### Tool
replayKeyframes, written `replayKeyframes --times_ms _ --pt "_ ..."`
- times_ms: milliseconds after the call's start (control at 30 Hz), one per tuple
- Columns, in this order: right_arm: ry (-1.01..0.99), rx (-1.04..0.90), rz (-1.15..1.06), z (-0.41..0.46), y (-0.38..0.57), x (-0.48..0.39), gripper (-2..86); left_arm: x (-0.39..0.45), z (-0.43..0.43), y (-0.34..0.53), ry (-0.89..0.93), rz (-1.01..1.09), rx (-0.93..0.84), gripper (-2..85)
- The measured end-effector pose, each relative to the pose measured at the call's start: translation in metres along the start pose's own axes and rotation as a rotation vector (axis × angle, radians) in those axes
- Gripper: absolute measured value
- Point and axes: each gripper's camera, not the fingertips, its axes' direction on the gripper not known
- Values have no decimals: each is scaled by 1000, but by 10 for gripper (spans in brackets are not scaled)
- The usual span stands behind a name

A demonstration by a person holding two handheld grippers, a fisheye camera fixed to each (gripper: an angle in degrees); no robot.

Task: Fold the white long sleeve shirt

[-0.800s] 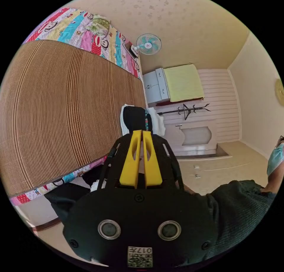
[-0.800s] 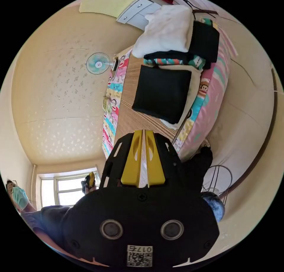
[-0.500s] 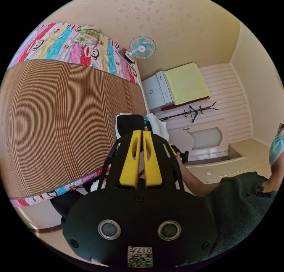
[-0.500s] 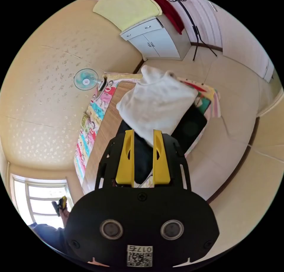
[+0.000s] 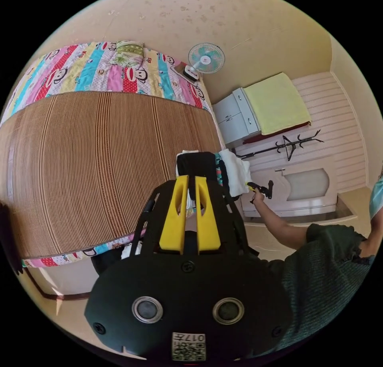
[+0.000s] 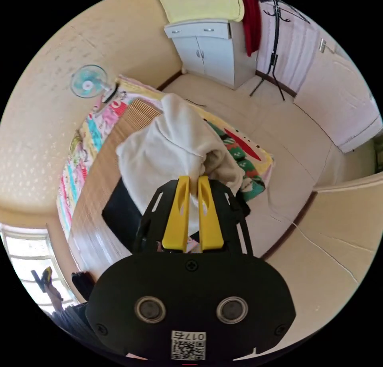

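White long sleeve shirt (image 6: 175, 151) — bunched, pinched in right gripper (image 6: 193, 183) above woven mat (image 6: 99, 191). Left gripper (image 5: 190, 183) slightly parted, gripping nothing.

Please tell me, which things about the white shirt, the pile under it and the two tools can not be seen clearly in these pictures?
- White shirt, right gripper view: bunched up, so sleeves and collar cannot be told apart; the right tool covers its lower edge.
- Black garment, same view: mostly hidden under the shirt and the tool's body.
- Left tool, left gripper view: its narrow gap appears empty.
- Clothes pile, left gripper view: small and partly behind that tool, so separate pieces are unclear.
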Motion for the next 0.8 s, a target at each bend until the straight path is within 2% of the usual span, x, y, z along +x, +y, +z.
replayKeyframes --times_ms 67,167,233,300,367,400,467,533,600,633,700,800 --pt "-171 16 -191 -37 22 -51 39 2 15 -12 36 43 -19 41" --pt "-319 7 -456 -71 57 -125 33 4 59 -44 210 112 -150 71" --pt "-331 -19 -537 -78 82 -166 31 5 92 -65 327 113 -250 112" --pt "-304 -19 -607 -80 110 -201 30 8 132 -93 517 83 -337 172" --pt "-362 -28 -681 -85 143 -237 29 12 152 -112 567 96 -352 204" --pt "-406 -31 -696 -88 150 -245 28 10 163 -124 519 101 -354 211" --pt "-601 -51 -752 -100 175 -272 28 -10 182 -137 519 -3 -376 224" --pt "-692 -63 -781 -108 193 -290 27 -43 202 -137 686 -165 -423 222" --pt "-702 -73 -820 -111 210 -309 27 -81 195 -123 841 -264 -365 157" --pt "-711 -100 -862 -112 220 -321 27 -86 185 -120 816 -235 -349 148" --pt "-810 -145 -931 -116 236 -336 27 -92 124 -112 632 28 -278 119" --pt "-1019 -215 -1078 -130 268 -371 29 -98 37 -92 644 321 -189 105"
